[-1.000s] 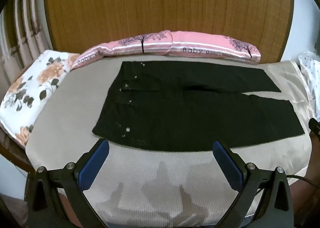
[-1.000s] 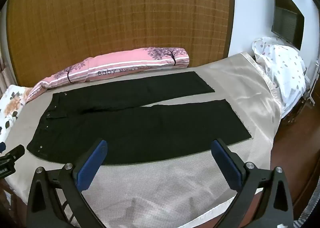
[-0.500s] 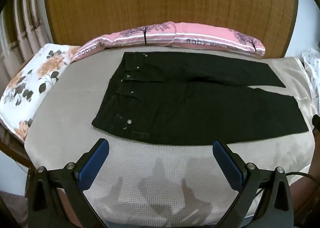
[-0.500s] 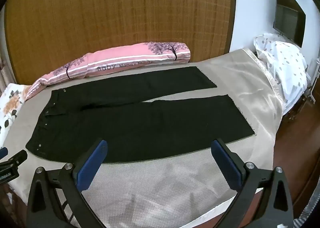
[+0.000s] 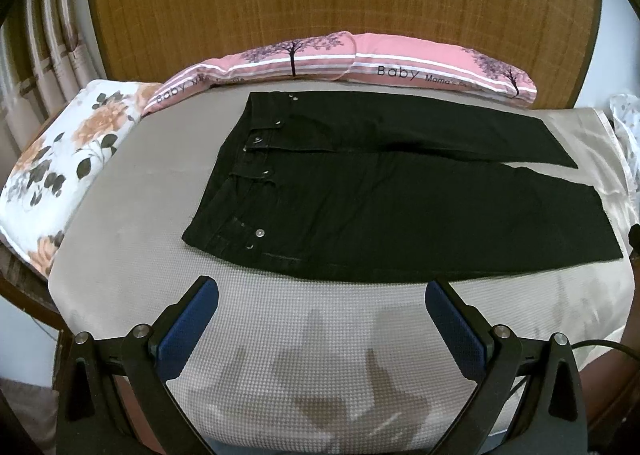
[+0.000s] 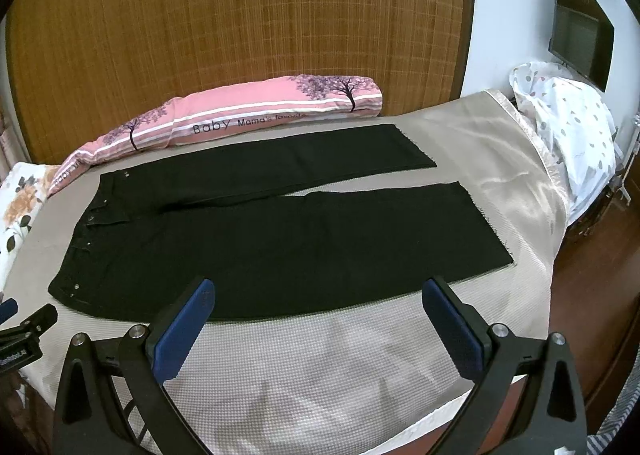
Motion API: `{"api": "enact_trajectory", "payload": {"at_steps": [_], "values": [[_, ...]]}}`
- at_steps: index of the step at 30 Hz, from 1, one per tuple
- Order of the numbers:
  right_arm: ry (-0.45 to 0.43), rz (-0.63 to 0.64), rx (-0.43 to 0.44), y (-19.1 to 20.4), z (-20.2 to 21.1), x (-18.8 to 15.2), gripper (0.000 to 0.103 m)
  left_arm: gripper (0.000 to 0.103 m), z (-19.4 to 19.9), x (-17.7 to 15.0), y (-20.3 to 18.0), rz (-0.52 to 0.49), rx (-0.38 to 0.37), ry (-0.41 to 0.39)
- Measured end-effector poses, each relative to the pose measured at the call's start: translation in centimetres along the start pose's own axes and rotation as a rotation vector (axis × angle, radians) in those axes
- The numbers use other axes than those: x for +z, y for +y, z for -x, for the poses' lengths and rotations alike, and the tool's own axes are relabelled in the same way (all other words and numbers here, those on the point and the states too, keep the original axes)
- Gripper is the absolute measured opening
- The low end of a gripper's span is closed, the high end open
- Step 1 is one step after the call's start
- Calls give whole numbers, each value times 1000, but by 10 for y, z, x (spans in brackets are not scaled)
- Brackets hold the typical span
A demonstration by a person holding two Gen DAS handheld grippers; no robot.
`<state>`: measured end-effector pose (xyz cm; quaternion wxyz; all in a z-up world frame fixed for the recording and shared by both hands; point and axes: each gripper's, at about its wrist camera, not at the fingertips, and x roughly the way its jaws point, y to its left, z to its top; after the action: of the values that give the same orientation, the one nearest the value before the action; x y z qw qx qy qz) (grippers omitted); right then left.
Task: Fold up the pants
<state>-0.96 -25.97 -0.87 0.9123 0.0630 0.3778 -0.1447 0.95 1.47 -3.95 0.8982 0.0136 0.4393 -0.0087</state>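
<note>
A bed [image 5: 120, 223] spread with a beige cover fills the room in front of a wooden headboard [image 5: 320, 3], with a TV [image 6: 580, 19] hanging on the white wall to the right. Black pants [image 5: 380, 195] lie flat and unfolded across the middle of the bed, waistband toward the left, both legs stretched to the right with a narrow wedge of cover showing between them near the hems. A long pink bolster [image 5: 352, 59] printed with trees runs along the headboard just beyond the far leg. A floral pillow [image 5: 68, 155] sits at the left end of the bed and a spotted pillow [image 6: 568, 127] at the right. The left gripper [image 5: 318, 287] hangs over the near edge of the bed, blue-padded jaws spread wide and empty, just short of the pants. The right gripper [image 6: 316, 287] is likewise spread wide and empty, its tips over the near leg's edge.
</note>
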Motion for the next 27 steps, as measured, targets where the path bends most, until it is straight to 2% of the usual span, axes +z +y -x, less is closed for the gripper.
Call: {"api": "enact_trajectory", "payload": {"at_steps": [27], "values": [[15, 2, 7, 3, -6, 3, 103, 102, -5, -3, -1, -2, 15, 8]]}}
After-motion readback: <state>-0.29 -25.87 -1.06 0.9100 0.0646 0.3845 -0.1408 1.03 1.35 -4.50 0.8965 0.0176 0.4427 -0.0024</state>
